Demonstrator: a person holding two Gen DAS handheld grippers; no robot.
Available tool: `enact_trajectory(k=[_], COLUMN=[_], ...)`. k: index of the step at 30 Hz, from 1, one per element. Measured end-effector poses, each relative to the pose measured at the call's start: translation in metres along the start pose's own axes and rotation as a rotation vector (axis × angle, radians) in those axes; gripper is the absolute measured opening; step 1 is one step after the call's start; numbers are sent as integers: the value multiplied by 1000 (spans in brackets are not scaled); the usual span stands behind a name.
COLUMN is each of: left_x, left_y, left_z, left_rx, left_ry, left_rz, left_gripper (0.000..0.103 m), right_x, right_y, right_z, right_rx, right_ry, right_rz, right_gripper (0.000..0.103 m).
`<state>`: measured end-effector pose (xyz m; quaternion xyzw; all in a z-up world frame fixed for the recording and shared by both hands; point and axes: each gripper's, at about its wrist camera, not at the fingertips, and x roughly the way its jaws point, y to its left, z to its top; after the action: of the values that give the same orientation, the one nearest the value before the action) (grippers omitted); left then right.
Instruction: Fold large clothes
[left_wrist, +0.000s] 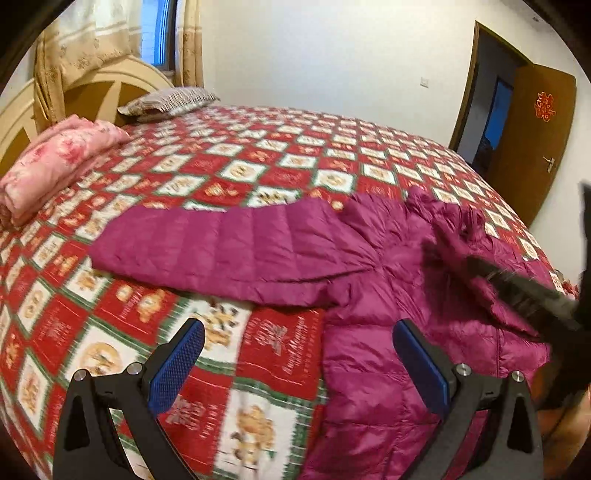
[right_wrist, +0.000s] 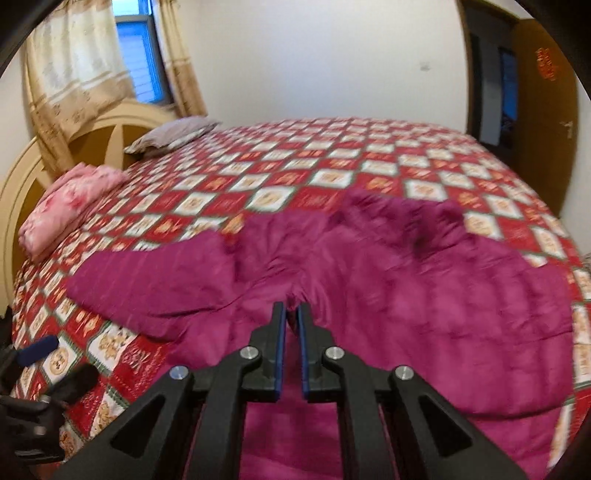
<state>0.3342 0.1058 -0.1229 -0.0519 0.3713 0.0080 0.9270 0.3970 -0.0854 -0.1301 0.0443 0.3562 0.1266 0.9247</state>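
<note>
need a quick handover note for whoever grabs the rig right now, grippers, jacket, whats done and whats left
Left gripper: open, empty, above the bedspread beside the jacket's side.
Right gripper: jaws nearly closed, pinching the magenta puffer jacket near the armpit seam.
Jacket lies spread on the bed, one sleeve stretched toward the headboard.
Done: jacket laid out. Left: no fold is visible yet, so sleeves and body remain to fold.

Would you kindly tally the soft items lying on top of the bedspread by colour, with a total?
Magenta: 1, the puffer jacket, a fold of it pinched in the right gripper
Pink: 1, the folded floral quilt
Grey-brown: 1, the pillow
Total: 3

The left gripper is open and holds nothing.
</note>
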Motion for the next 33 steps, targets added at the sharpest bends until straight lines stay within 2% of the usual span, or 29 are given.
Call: enact_trajectory(k=[6, 8, 9, 11, 12, 13, 15, 17, 18, 19, 20, 23, 24, 25, 27, 29, 30, 31, 33], left_x=[3, 4, 5, 6, 7, 9, 14, 24, 31, 40, 55, 96, 112, 127, 142, 144, 142, 140, 137], left_y=[-1, -4, -7, -13, -17, -22, -37, -57, -66, -77, -91, -119, -126, -130, -131, -131, -134, -138, -140], left_z=[6, 8, 9, 11, 13, 16, 22, 30, 33, 35, 38, 37, 36, 33, 29, 26, 25, 25, 27], left_rx=[-3, -6, -1, 12, 20, 29, 51, 70, 76, 80, 77, 53, 37, 15, -29, -54, -42, -19, -20], left_ry=[-7, -3, -4, -6, -6, -7, -9, -5, 5, 28, 69, 199, 243, 276, 287, 261, 239, 238, 251], left_rz=[3, -8, -18, -28, -34, -37, -52, -89, -105, -127, -166, -256, -265, -240, -219, -221, -239, -282, -326], left_gripper=[102, 102, 102, 102, 102, 102, 102, 102, 102, 102, 102, 102, 102, 102, 101, 90, 63, 28, 21], right_x=[17, 11, 4, -10, -21, -31, -49, -64, -69, -76, -79, -97, -104, -112, -122, -126, -125, -123, -116], right_y=[22, 29, 28, 14, 0, -13, -48, -89, -106, -130, -146, -199, -212, -227, -244, -258, -262, -266, -270], right_z=[-13, -14, -13, -7, -4, -3, 2, 5, 5, 5, 4, -8, -12, -19, -28, -34, -35, -35, -32], right_rx=[31, 4, -3, 34, 74, 110, 181, 241, 259, 279, 299, 401, 429, 462, 490, 489, 486, 487, 486], right_ry=[92, 99, 77, 44, 3, -44, -111, -140, -150, -152, -151, -155, -160, -167, -163, -140, -128, -119, -107], right_rz=[240, 245, 234, 214, 204, 197, 132, 28, -34, -120, -165, -271, -297, -323, -355, -392, -403, -405, -401], right_gripper=[9, 12, 19, 78, 85, 89, 88, 73, 69, 61, 54, 50, 50, 50, 50, 50, 50, 50, 50])
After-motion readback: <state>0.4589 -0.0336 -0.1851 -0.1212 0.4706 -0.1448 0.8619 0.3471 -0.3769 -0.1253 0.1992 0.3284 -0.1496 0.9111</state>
